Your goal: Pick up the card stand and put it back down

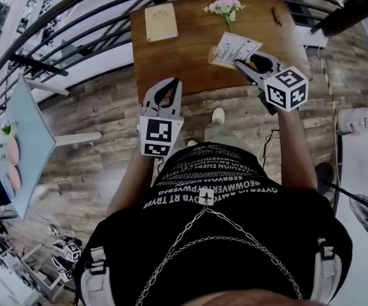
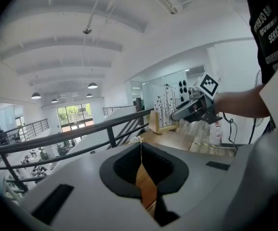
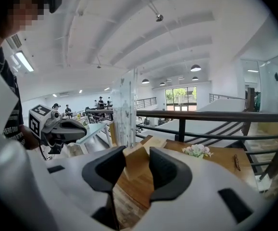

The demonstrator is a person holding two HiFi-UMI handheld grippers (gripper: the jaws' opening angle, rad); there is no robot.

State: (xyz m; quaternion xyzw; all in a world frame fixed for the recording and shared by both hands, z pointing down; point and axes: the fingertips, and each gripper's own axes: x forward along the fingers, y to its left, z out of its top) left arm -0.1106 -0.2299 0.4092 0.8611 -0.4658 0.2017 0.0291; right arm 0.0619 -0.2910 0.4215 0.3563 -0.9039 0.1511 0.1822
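The card stand (image 1: 235, 48), a clear sheet with a printed card on a small wooden base, hangs above the right part of the brown table (image 1: 171, 62). My right gripper (image 1: 242, 64) is shut on its wooden base. In the right gripper view the base (image 3: 135, 159) sits between the dark pads and the clear sheet (image 3: 124, 110) rises upright above the jaws of the right gripper (image 3: 136, 170). My left gripper (image 1: 172, 85) hovers over the table's near edge, apart from the stand. Its fingertips meet with nothing between them, as the left gripper (image 2: 140, 161) shows in its own view.
A pale wooden board (image 1: 161, 21) lies at the table's far left. A small bunch of pink flowers (image 1: 224, 6) and a thin dark object (image 1: 277, 16) lie at the far side. A black railing (image 1: 76, 18) runs behind the table. A light blue table (image 1: 25, 145) stands at the left.
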